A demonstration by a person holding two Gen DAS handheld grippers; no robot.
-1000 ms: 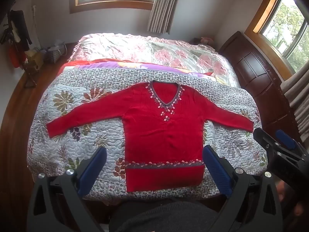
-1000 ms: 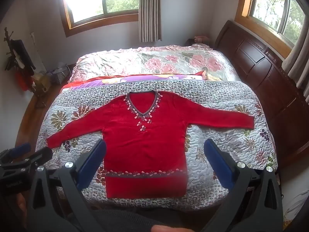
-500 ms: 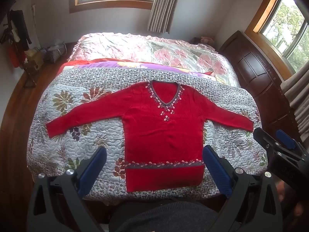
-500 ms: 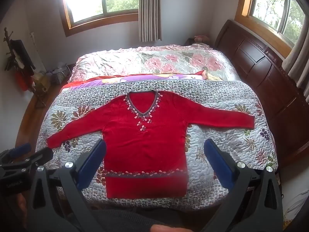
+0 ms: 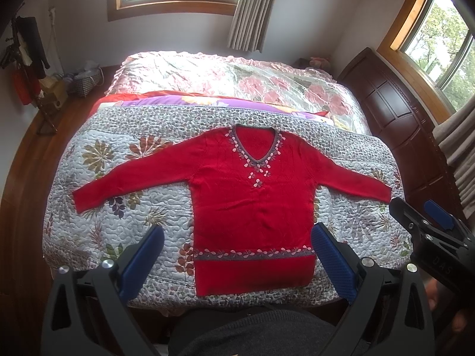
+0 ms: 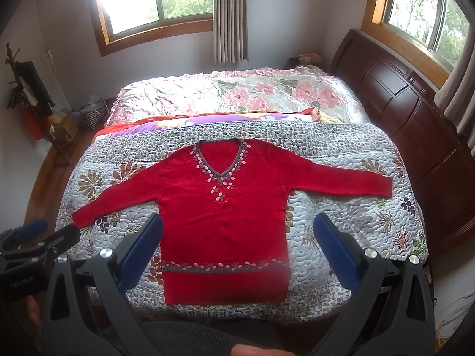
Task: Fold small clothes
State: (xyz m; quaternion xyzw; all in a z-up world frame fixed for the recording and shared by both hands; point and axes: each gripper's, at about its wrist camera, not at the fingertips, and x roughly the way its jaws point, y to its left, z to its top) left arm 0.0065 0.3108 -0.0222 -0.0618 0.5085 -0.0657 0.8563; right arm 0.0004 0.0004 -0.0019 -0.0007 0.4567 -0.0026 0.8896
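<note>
A small red V-neck sweater (image 5: 252, 201) (image 6: 222, 222) lies flat, front up, on a floral quilt (image 5: 118, 207) (image 6: 356, 213) at the near end of the bed. Both sleeves are spread out sideways, and pink petal trim runs round the neck and above the hem. My left gripper (image 5: 237, 255) hangs open above the near edge, its blue pads either side of the hem. The right gripper (image 6: 239, 244) is likewise open and holds nothing. Each gripper shows at the edge of the other's view: right gripper (image 5: 427, 225), left gripper (image 6: 38, 237).
The bed's far half carries a pink flowered cover (image 6: 252, 95). A dark wooden headboard (image 6: 415, 112) runs along the right side. A coat stand (image 5: 29, 59) and a basket (image 5: 86, 80) occupy the floor at the left. A person's dark sleeve (image 5: 252, 332) fills the bottom.
</note>
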